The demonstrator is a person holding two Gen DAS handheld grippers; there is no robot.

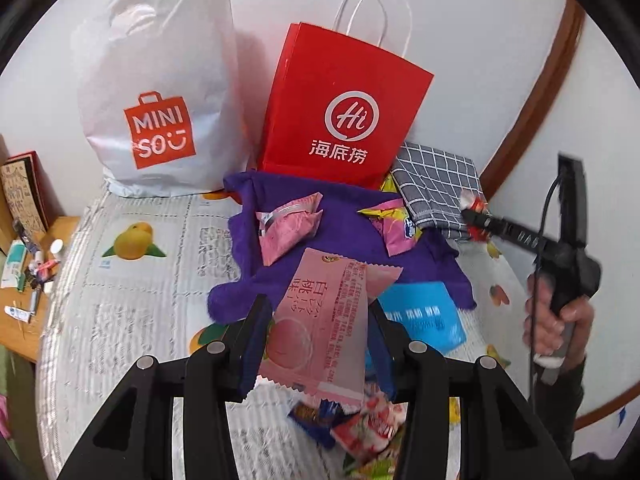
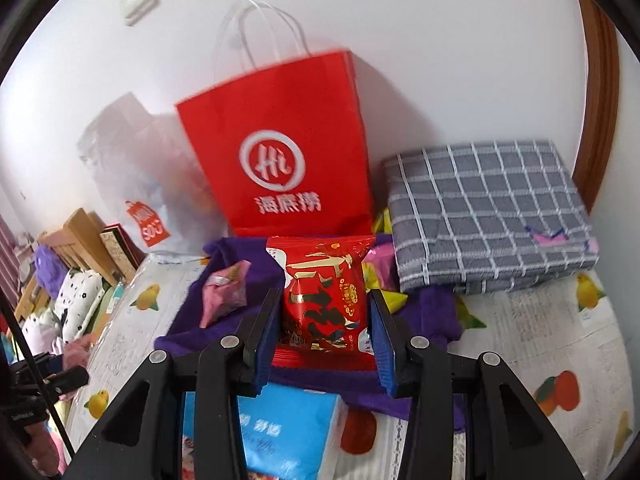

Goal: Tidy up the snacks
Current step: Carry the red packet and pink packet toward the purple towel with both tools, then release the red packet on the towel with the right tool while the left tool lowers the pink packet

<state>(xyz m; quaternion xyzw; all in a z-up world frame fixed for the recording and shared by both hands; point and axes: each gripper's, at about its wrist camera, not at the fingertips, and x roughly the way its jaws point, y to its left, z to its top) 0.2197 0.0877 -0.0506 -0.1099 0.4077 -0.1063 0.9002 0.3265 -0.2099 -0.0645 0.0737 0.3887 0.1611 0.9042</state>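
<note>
A home bedroom, this: a bed under a fruit-print cover (image 1: 132, 280), a folded grey checked blanket (image 2: 488, 216) at the far right, shopping bags — white plastic (image 1: 160, 80), red paper (image 1: 340, 108) — propped against the plain wall, and a cluttered wooden bedside table (image 1: 28, 292) at left.

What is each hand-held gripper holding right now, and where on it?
Left hand-held gripper: pink peach snack packet, gripped across its lower half. Right hand-held gripper: red snack packet, gripped by its side edges.
</note>
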